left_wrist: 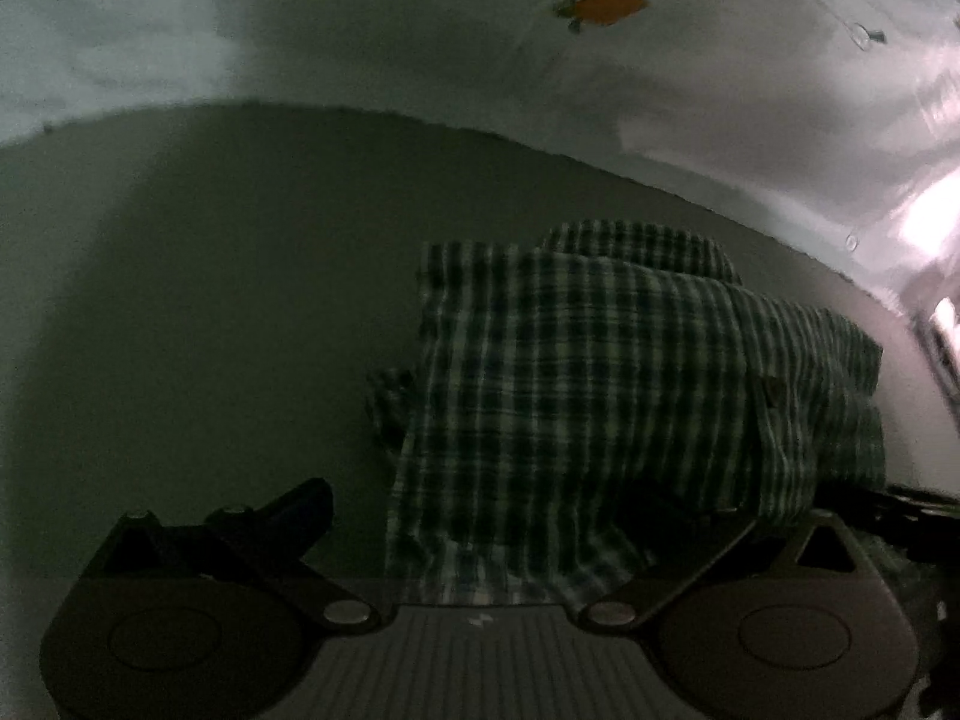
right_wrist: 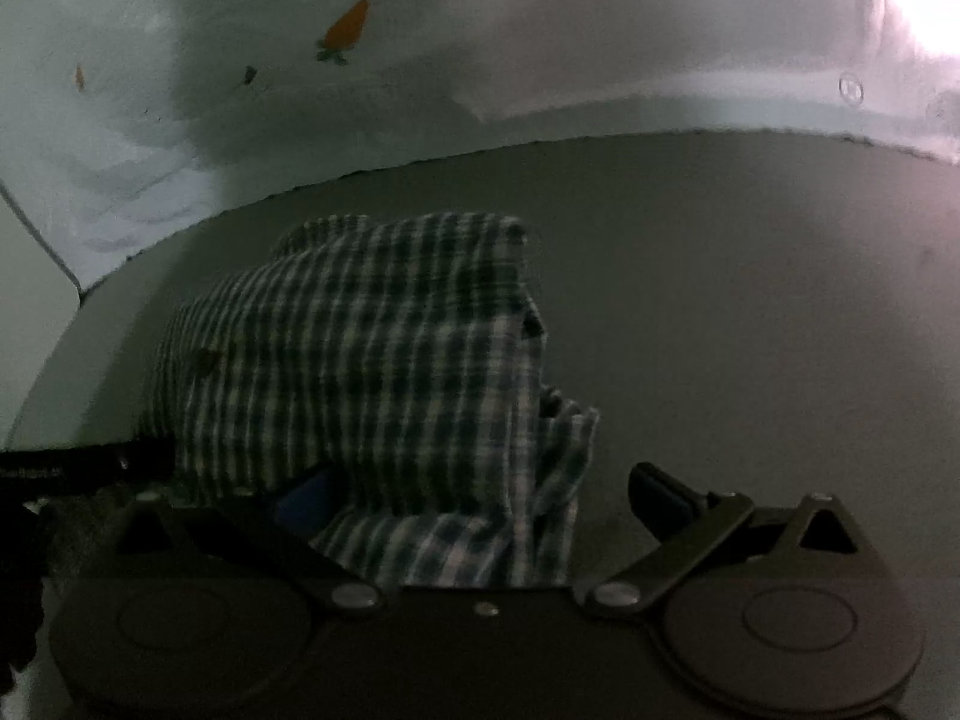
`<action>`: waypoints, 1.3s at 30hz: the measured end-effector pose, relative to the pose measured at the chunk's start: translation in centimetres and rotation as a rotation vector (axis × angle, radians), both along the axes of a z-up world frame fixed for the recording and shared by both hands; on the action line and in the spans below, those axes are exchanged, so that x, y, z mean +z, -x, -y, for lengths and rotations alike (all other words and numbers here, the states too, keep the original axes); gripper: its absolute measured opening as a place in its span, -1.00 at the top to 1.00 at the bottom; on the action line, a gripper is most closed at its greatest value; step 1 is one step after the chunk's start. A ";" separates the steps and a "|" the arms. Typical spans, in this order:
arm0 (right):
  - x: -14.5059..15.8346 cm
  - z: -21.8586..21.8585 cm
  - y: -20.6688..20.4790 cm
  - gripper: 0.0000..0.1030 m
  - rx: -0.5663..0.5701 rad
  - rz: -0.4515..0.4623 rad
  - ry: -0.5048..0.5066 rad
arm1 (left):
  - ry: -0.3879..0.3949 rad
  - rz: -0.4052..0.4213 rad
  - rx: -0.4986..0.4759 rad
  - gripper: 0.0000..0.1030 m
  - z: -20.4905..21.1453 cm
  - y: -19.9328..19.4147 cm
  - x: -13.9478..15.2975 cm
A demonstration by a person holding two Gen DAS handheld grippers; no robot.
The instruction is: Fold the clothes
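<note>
We judge the checked shirt (left_wrist: 600, 372) soft, limp (light too); both grippers (left_wrist: 480, 516) (right_wrist: 474, 498) gape, so we'd pinch its near hem.

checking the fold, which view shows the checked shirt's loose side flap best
The right wrist view: the checked shirt lies centred, its flap hanging free against bare table. The left wrist view shows the shirt too, but darker, its far side cut off.
</note>
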State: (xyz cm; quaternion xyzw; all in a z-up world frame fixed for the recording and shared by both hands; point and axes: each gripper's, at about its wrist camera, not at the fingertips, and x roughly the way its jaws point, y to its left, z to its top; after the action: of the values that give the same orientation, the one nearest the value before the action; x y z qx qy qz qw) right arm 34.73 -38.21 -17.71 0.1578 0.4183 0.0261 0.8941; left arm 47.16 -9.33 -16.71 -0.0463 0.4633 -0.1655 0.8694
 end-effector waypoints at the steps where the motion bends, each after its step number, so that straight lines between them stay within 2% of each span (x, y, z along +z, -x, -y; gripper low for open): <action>1: -0.1 0.1 -0.2 -1.00 -0.001 0.005 -0.011 | 0.017 -0.012 -0.003 -1.00 -0.2 -0.3 -0.2; 5: -0.2 0.6 -0.8 -0.95 0.010 0.020 -0.056 | 0.055 -0.016 -0.020 -1.00 -0.6 -1.3 -0.3; 8: -0.3 1.1 -1.1 -0.74 -0.012 0.034 -0.157 | 0.121 -0.027 -0.011 -0.97 -0.9 -2.0 -0.5; 9: -0.5 1.4 -1.2 -0.58 -0.025 0.035 -0.218 | 0.159 -0.037 -0.018 -0.93 -0.9 -2.4 -0.6; 10: -0.9 1.9 -1.3 -0.19 -0.045 0.030 -0.305 | 0.198 -0.047 -0.025 -0.77 -0.9 -2.8 -0.7; 11: -1.5 2.3 -1.4 -0.01 -0.069 0.016 -0.413 | 0.243 -0.062 -0.028 -0.53 -1.0 -3.0 -0.8; 12: -2.2 2.6 -1.3 0.10 -0.105 0.005 -0.515 | 0.287 -0.079 -0.026 -0.35 -1.1 -3.1 -0.8; 13: -2.9 3.0 -0.9 0.25 -0.157 -0.001 -0.607 | 0.305 -0.086 -0.022 -0.05 -1.0 -3.1 -0.9; 14: -3.5 3.2 -0.6 0.31 -0.196 -0.005 -0.678 | 0.322 -0.093 -0.019 0.04 -0.9 -3.0 -0.9; 15: -3.7 3.2 -0.3 0.40 -0.216 -0.004 -0.716 | 0.339 -0.099 -0.015 0.12 -0.8 -2.9 -0.9; 17: -3.6 3.3 0.3 0.51 -0.238 0.001 -0.768 | 0.364 -0.090 -0.011 0.47 -0.6 -2.5 -0.3; 20: -2.1 3.2 1.7 0.57 -0.241 0.035 -0.807 | 0.430 -0.076 0.000 0.59 -0.7 -1.3 1.2; 27: 2.5 3.5 7.8 0.58 -0.265 0.158 -0.871 | 0.507 0.030 -0.066 0.60 -0.1 4.0 6.5; 33: 6.8 3.5 13.9 0.58 -0.305 0.252 -0.814 | 0.533 0.081 -0.185 0.60 0.5 8.4 9.8; 39: 9.8 3.3 21.0 0.58 -0.426 0.294 -0.713 | 0.544 0.084 -0.374 0.60 3.1 11.4 11.0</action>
State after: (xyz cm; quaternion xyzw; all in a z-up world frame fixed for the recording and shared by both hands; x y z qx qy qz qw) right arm 13.68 -41.51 -7.94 0.5339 0.2096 0.0060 0.8191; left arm 35.79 -12.44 -5.66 -0.1841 0.3662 -0.4416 0.7981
